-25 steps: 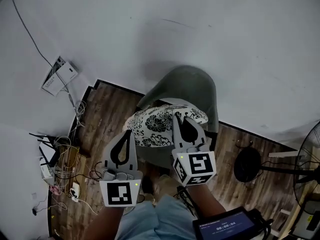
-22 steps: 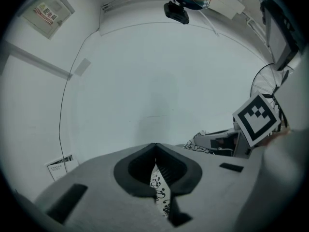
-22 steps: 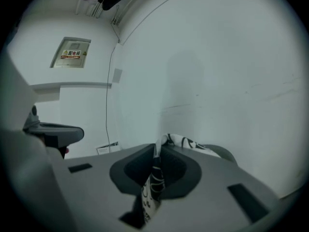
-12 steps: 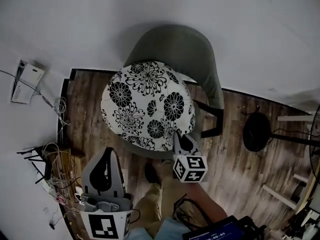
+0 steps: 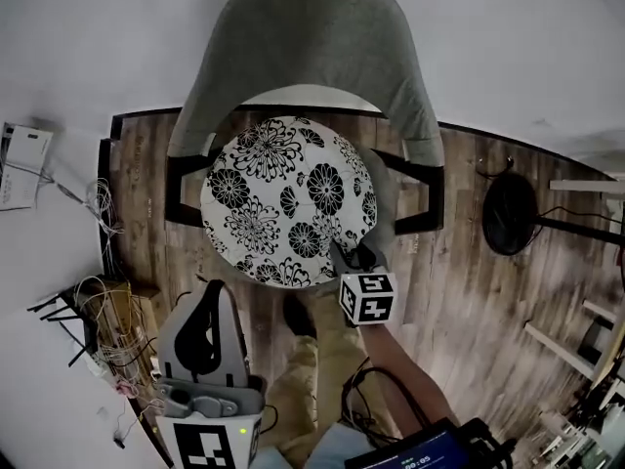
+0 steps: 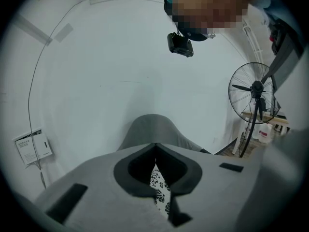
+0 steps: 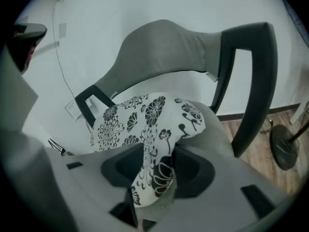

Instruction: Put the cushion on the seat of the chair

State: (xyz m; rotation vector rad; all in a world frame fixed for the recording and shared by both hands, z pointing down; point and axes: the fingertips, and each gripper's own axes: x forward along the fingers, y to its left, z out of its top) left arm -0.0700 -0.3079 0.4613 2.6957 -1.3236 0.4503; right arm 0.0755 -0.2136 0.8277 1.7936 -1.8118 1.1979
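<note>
**Cushion on Seat: Release Stage**

**Position.** The round, soft white cushion with a black flower print (image 5: 288,198) lies flat on the seat of the grey upholstered chair with a dark frame (image 5: 312,37). It sits in front of the chair's curved backrest and between its arms. Judged from this, the placing is all but done.

**Tongs.** The right tongs (image 5: 344,254) sit at the front-right edge of the chair seat. Their jaws are opening, with a pinched-up fold of the cushion's rim between them. The left tongs (image 5: 210,291) hang in front of the chair, well apart from it, with jaws together and empty.

**Handling.** The cushion appears light, limp and padded — it bunches where pinched. The fabric should give good friction, and nothing looks fragile. Take hold at the rim by pinching a fold; a grip at the centre would likely find nothing to bite.

**Views.** Only the head view shows the cushion's full outline on the seat. Only the right gripper view shows the raised fold between the jaws. The left gripper view shows a sliver of print past its closed jaws, plus a pedestal fan (image 6: 256,88) to the right of the chair.
</note>
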